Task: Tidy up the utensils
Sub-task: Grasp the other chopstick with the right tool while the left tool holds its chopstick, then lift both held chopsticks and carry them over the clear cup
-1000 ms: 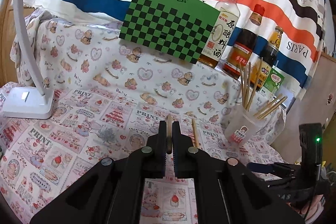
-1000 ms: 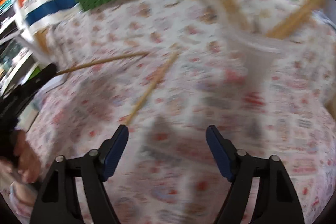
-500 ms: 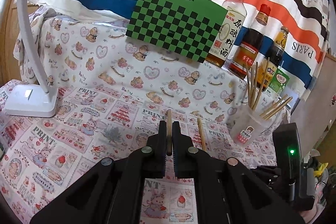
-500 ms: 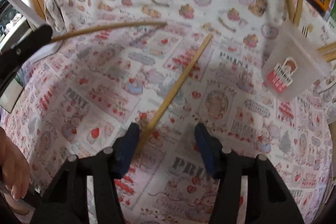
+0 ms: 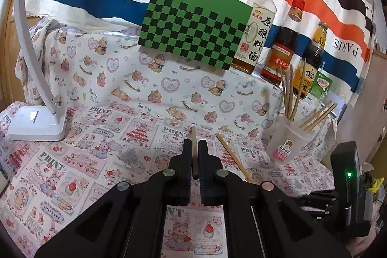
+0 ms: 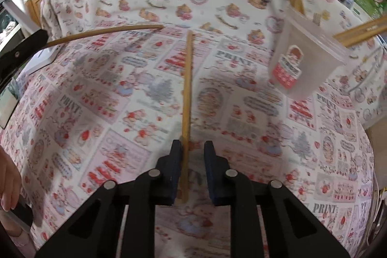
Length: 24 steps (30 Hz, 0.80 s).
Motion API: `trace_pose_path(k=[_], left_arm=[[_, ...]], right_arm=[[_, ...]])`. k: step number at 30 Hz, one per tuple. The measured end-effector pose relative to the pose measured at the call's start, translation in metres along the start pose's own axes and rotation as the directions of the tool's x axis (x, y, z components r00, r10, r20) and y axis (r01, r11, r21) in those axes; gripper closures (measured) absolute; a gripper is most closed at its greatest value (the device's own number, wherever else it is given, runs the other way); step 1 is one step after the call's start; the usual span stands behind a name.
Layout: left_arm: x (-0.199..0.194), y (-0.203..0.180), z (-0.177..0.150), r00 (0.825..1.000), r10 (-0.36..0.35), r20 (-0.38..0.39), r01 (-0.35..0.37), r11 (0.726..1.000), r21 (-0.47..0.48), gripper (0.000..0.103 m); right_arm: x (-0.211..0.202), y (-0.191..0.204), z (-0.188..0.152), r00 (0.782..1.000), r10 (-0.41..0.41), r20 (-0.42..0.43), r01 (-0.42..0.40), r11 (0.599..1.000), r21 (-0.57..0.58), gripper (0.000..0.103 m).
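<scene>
My left gripper (image 5: 195,149) is shut on a wooden chopstick (image 5: 194,151) that points forward above the printed cloth; the same chopstick (image 6: 104,32) shows in the right wrist view, held by the left gripper at the left edge. A second chopstick (image 6: 186,98) lies on the cloth, also seen in the left wrist view (image 5: 233,156). My right gripper (image 6: 192,151) is open with its jaws on either side of this chopstick's near end, the left jaw close against it. A translucent cup (image 5: 286,142) holding several chopsticks stands to the right (image 6: 307,59).
A white desk lamp (image 5: 36,122) stands at the left. A green checkerboard (image 5: 193,25), sauce bottles (image 5: 280,40) and a green carton (image 5: 320,88) line the back. The table's edge drops off at the right (image 6: 372,127).
My right gripper has moved forward and narrowed until its jaws straddle the lying chopstick's near end. My left gripper has stayed shut on its chopstick, drifting only slightly.
</scene>
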<state>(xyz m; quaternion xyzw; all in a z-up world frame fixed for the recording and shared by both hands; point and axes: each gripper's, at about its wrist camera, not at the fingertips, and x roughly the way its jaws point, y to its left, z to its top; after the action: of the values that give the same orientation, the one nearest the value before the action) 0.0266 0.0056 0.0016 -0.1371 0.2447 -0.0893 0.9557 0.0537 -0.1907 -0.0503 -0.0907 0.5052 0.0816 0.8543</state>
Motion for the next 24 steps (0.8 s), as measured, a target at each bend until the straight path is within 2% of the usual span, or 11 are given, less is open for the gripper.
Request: trace_pose_path(k=[1,2,4,5,8,10,12,16,19,24], left_arm=[[0.0,-0.001,0.0,1.0,0.002,0.0,-0.002,1.0,0.005,0.099],[0.001,-0.002,-0.001,1.0,0.002,-0.001,-0.002,1.0,0.01,0.099],[0.002,-0.003,-0.001,1.0,0.004,-0.006,-0.003,1.0,0.017,0.099],[0.003,-0.003,-0.001,1.0,0.006,-0.007,-0.006,1.0,0.019,0.099],[0.003,-0.002,-0.001,1.0,0.008,-0.008,-0.008,1.0,0.02,0.099],[0.002,-0.002,-0.001,1.0,0.006,-0.003,-0.006,1.0,0.018,0.099],[0.0,-0.001,0.0,1.0,0.006,0.006,-0.006,1.0,0.014,0.099],[-0.016,0.003,0.007,0.998,-0.024,0.061,0.024,1.0,0.011,0.099],[-0.024,0.007,0.01,0.995,-0.047,0.084,0.048,0.999,-0.007,0.099],[-0.02,0.004,0.01,0.997,-0.049,0.064,0.049,0.999,0.002,0.099]], right_arm=[[0.0,0.001,-0.001,0.999,-0.03,0.015,0.03,0.999,-0.015,0.084],[-0.001,0.002,-0.001,0.999,-0.026,0.027,0.027,0.999,-0.028,0.084],[-0.002,-0.001,-0.003,1.0,0.014,0.018,-0.014,1.0,-0.004,0.096],[-0.002,-0.002,-0.003,1.0,0.016,0.02,-0.016,1.0,0.004,0.098],[-0.008,-0.006,-0.008,0.997,0.069,0.043,-0.07,0.997,0.017,0.098],[-0.016,-0.013,-0.012,0.988,0.141,0.07,-0.144,0.988,0.048,0.098],[-0.025,-0.014,-0.014,0.98,0.175,0.091,-0.181,0.982,0.056,0.098],[-0.059,-0.016,-0.02,0.968,0.161,0.193,-0.175,0.983,0.055,0.098],[-0.087,-0.021,-0.021,0.948,0.149,0.28,-0.168,0.985,0.045,0.098],[-0.127,-0.04,-0.016,0.902,0.142,0.407,-0.186,0.98,0.07,0.098]])
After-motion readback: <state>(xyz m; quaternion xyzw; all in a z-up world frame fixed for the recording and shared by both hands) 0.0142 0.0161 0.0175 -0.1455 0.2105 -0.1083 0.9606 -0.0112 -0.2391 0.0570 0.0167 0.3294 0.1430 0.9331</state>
